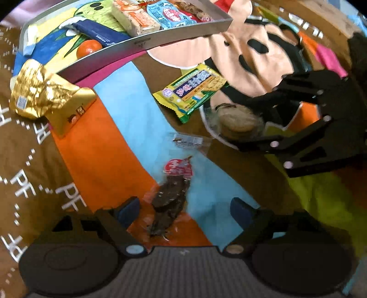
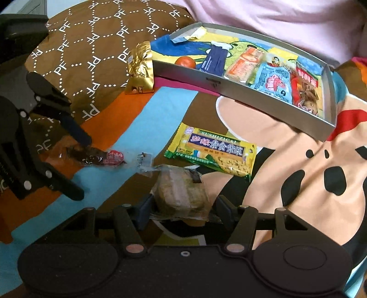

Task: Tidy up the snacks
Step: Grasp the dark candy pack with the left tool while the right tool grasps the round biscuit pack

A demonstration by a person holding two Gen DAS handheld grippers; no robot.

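Observation:
A grey tray (image 2: 229,86) holds an orange (image 2: 185,62), a navy packet (image 2: 214,60) and several snack packs. On the cartoon bedspread lie a gold pouch (image 2: 140,68), a yellow-green cracker pack (image 2: 212,150), a dark snack in clear wrap with a red label (image 2: 98,157) and a clear-wrapped pastry (image 2: 181,191). My left gripper (image 1: 183,212) is open around the dark snack (image 1: 170,199). My right gripper (image 2: 183,212) is open around the pastry, which also shows in the left wrist view (image 1: 237,121).
The tray (image 1: 146,42) sits at the back, with the gold pouch (image 1: 49,94) at its left corner and the cracker pack (image 1: 195,91) in front. A brown patterned pillow (image 2: 87,52) lies to the left, a pink blanket (image 2: 275,20) behind.

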